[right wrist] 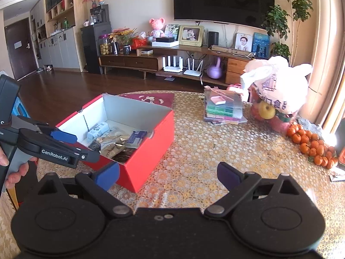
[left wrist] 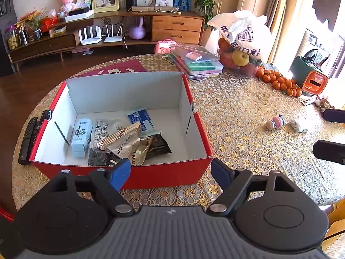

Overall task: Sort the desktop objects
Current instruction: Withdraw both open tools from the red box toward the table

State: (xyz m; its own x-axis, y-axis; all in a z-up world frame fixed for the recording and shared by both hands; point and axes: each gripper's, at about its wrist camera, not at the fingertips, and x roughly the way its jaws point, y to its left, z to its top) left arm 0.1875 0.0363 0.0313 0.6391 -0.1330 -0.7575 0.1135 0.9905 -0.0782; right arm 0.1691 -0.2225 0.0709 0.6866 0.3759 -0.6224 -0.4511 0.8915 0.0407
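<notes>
Box (left wrist: pixel 120 172) already holds packets, so both the left gripper (left wrist: pixel 170 172) and right gripper (right wrist: pixel 168 174) hover empty, jaws apart, near its front wall.

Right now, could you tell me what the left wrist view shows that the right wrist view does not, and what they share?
Only the left wrist view shows the two black remotes lying just outside the red box's left wall, and a small pink toy with a little bag on the tablecloth.

Only the right wrist view shows the left gripper from the side, the hand holding it, and the television.

Both show the open red box with packets inside, the stack of plastic cases, the oranges, and open, empty fingers.
</notes>
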